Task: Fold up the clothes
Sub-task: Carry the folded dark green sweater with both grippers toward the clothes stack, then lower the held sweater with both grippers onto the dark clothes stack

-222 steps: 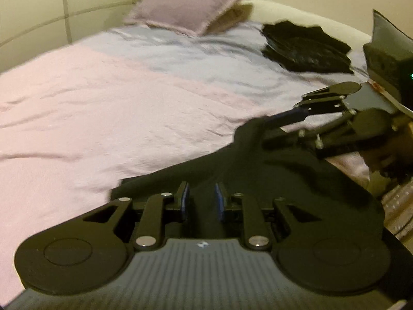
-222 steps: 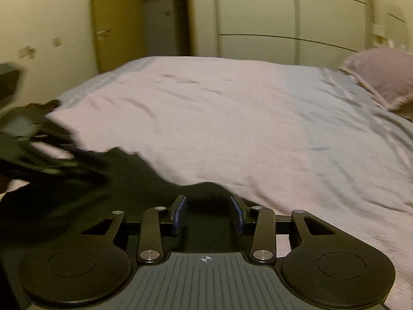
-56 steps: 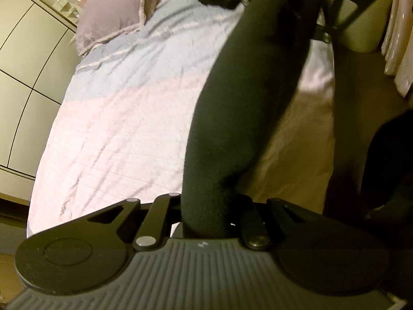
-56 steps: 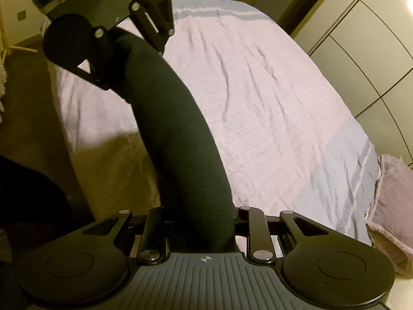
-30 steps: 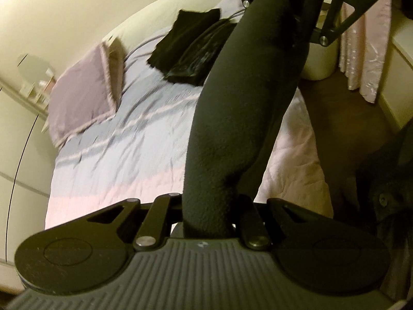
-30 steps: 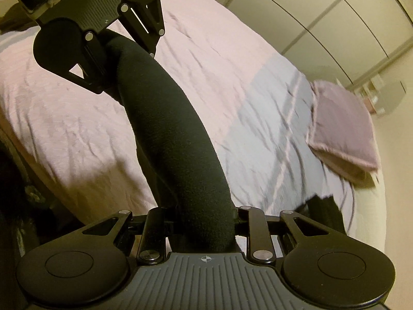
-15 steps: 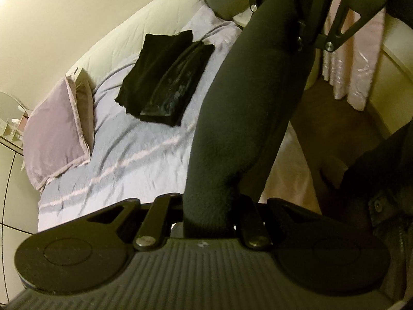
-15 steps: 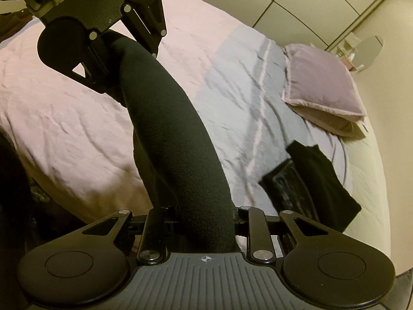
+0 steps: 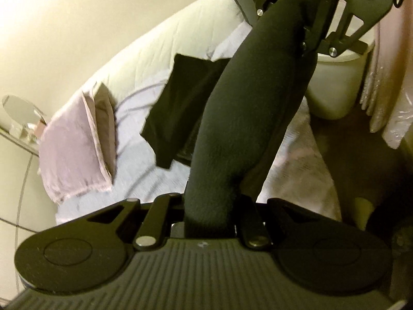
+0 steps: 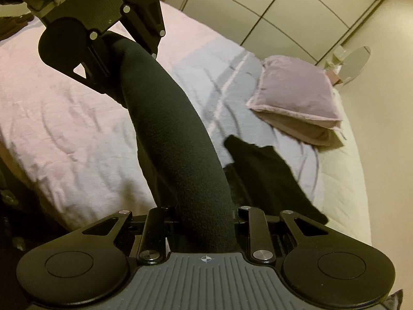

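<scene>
A folded black fleece garment [image 9: 245, 118] hangs in the air as a thick band stretched between my two grippers, above the bed's near edge. In the left wrist view my left gripper [image 9: 209, 206] is shut on one end, and my right gripper [image 9: 307, 33] clamps the other end at the top. The right wrist view mirrors this: the right gripper [image 10: 206, 219] is shut on the garment [image 10: 175, 139], with the left gripper [image 10: 113, 46] gripping its far end. All fingertips are hidden by the cloth. A stack of folded black clothes [image 9: 178, 103] [image 10: 263, 175] lies on the bed just beyond the garment.
The bed [image 10: 64, 118] has a pink and pale blue cover. A mauve pillow [image 9: 74, 144] [image 10: 294, 95] lies near the headboard. A white bin [image 9: 335, 82] and a pink curtain [image 9: 387, 90] stand beside the bed. Wardrobe doors [image 10: 284, 7] lie beyond it.
Both grippers have carried the held garment along the bed toward its head. The stack of black clothes and the pillow now appear much nearer. Neither grip has changed.
</scene>
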A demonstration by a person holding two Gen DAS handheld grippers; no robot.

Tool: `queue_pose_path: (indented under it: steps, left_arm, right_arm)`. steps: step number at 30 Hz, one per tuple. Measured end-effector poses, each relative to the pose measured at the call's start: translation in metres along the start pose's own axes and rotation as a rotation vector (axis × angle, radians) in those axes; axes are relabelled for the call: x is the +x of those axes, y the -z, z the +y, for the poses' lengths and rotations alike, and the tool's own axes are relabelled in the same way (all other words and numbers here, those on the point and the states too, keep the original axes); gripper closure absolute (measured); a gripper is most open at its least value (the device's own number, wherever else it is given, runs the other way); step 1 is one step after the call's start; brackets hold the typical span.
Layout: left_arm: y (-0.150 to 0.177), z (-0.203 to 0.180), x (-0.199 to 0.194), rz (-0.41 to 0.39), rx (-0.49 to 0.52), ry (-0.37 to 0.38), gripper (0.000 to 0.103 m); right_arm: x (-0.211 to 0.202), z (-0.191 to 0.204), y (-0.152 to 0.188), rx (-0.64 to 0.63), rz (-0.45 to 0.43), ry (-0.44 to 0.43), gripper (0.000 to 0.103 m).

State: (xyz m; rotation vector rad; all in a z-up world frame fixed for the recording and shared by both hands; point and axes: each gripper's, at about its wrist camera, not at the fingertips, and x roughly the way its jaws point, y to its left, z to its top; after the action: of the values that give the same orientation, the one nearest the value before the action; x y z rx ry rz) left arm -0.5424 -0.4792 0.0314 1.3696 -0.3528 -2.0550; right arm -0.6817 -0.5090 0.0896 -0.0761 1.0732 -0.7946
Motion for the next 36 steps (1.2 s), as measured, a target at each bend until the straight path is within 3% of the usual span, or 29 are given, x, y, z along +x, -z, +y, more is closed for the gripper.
queue_pose_path:
  steps: [14,21,24,27,30,35,36]
  left_arm:
    - [-0.091,0.094,0.071,-0.22,0.15,0.014,0.091]
    - [-0.148,0.166,0.137,-0.204,0.151,-0.119,0.091]
    - [-0.168,0.195,0.167,-0.195,0.129,-0.218,0.091]
    - [-0.169,0.199,0.205,-0.169,0.132,-0.263,0.091]
    - [-0.144,0.175,0.268,-0.084,0.141,-0.207,0.09]
    - [-0.08,0.098,0.387,0.166,0.164,0.015,0.086]
    - [-0.072,0.089,0.393,0.164,0.183,-0.007,0.086]
  right_arm:
    - [-0.019,-0.113,0.012,0.112,0.057,0.185,0.078]
    - [0.019,-0.229,0.016,0.031,-0.006,0.238,0.078]
    - [0.041,-0.271,0.015,-0.081,-0.063,0.35,0.078]
    - [0.07,-0.291,0.024,-0.145,-0.124,0.424,0.078]
    - [0.122,-0.281,0.056,-0.174,-0.133,0.379,0.076]
    - [0.236,-0.222,0.129,-0.255,0.028,0.121,0.075]
    - [0.247,-0.213,0.137,-0.259,0.058,0.093,0.074]
